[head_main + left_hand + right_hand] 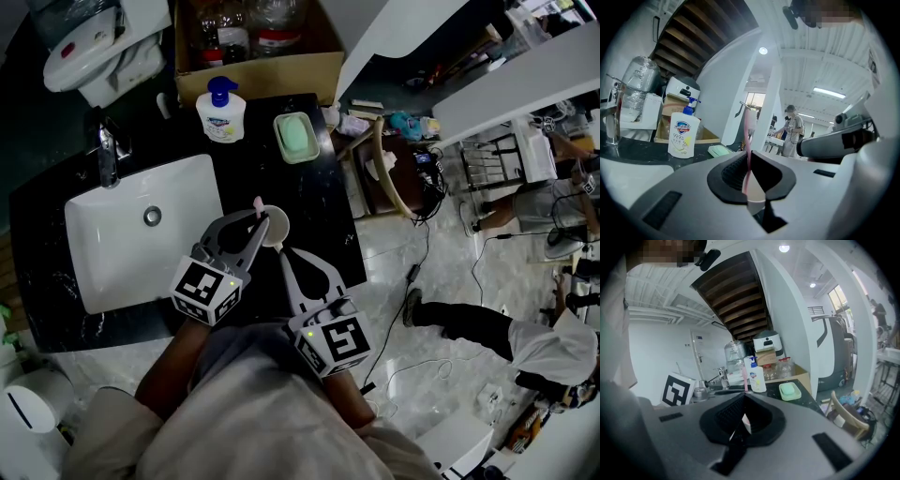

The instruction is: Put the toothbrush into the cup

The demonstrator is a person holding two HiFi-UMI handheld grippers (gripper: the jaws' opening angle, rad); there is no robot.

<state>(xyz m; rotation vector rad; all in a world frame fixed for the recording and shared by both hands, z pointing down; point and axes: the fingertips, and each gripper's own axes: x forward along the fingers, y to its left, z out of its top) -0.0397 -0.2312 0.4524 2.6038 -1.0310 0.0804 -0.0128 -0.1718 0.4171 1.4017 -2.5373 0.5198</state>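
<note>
While the right gripper (281, 251), nearest the person, pinches the near rim of the white cup (275, 228) on the black counter (319, 211), the left gripper (257, 219) is clamped narrow on the pink toothbrush (748, 136), upright at the cup's mouth. A white sink (112, 262) lies left. Farther back stand a soap bottle (221, 112) and a green soap dish (297, 137).

head view: dim and low in contrast; the white sink (141, 272) is the brightest area, the countertop (309, 206) near black. both gripper views: fisheye bending at the edges, black corners. ceiling lamp (762, 50) and light strip (829, 92) glare at upper centre; the toothbrush (748, 140) renders soft.
</note>
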